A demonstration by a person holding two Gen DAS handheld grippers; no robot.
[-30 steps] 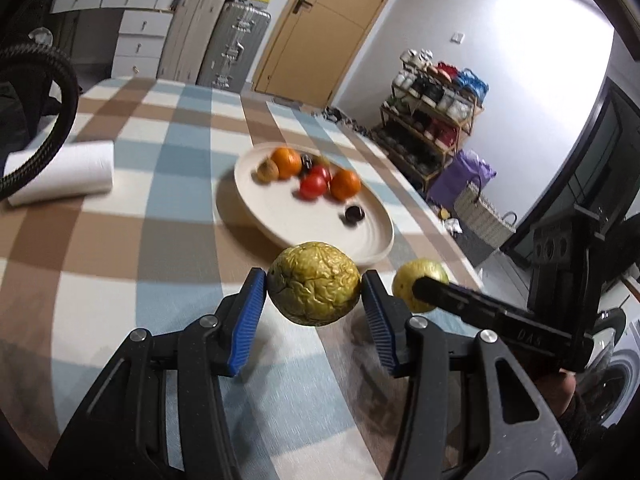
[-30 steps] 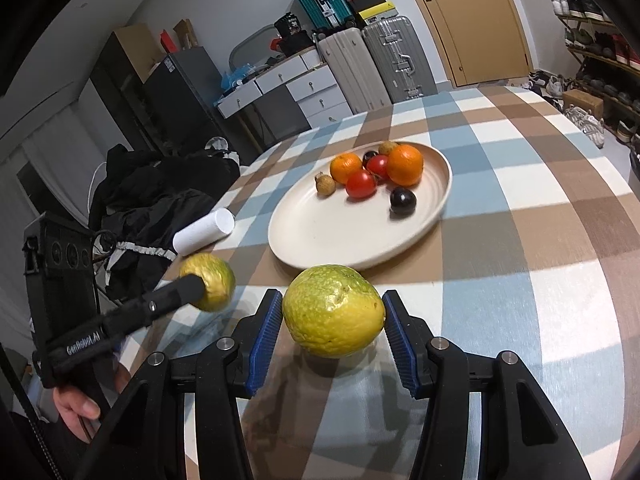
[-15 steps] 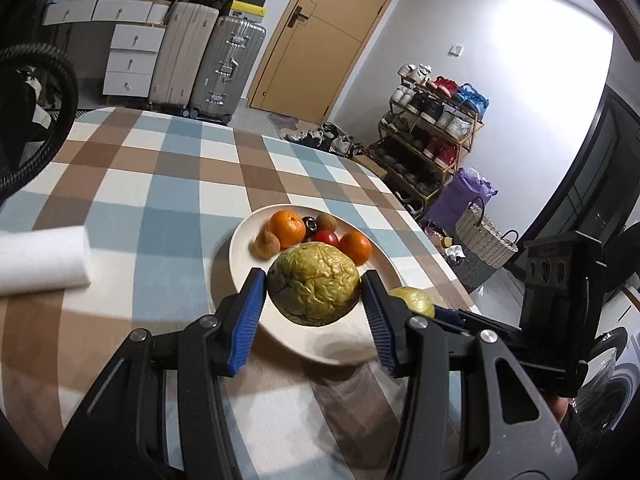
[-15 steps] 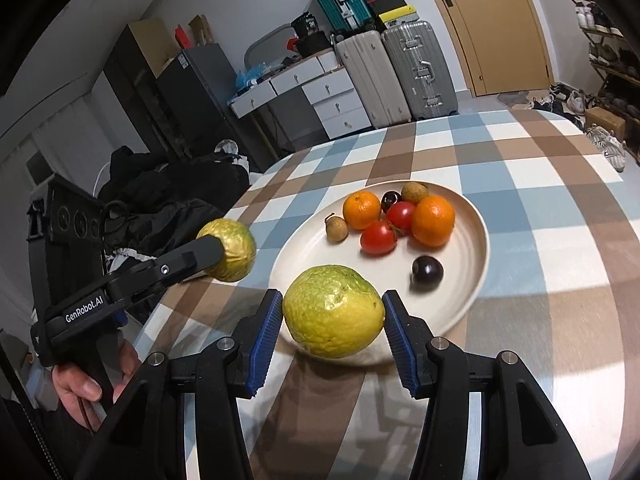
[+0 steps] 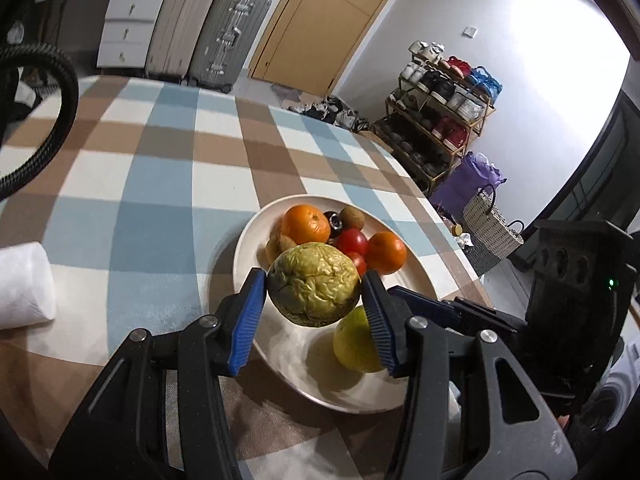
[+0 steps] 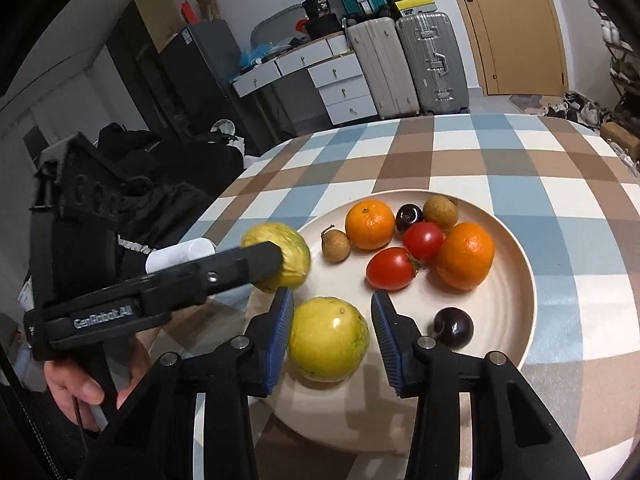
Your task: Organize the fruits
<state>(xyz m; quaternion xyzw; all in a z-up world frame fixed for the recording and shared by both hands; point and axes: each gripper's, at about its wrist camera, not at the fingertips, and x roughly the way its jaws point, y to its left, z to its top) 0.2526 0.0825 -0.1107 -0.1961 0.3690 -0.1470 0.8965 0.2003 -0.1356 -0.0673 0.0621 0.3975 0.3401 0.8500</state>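
Two fruits brought over plate (image 6: 516, 280) | green fruit (image 6: 328, 338) released by opened right gripper (image 6: 331, 338) | wrinkled fruit (image 5: 314, 290) clamped in left gripper (image 5: 314, 294) | placement next

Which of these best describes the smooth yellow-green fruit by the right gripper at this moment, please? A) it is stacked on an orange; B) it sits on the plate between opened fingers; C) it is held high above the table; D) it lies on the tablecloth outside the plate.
B: the smooth yellow-green fruit sits on the plate, with a visible gap to one pad of the right gripper.
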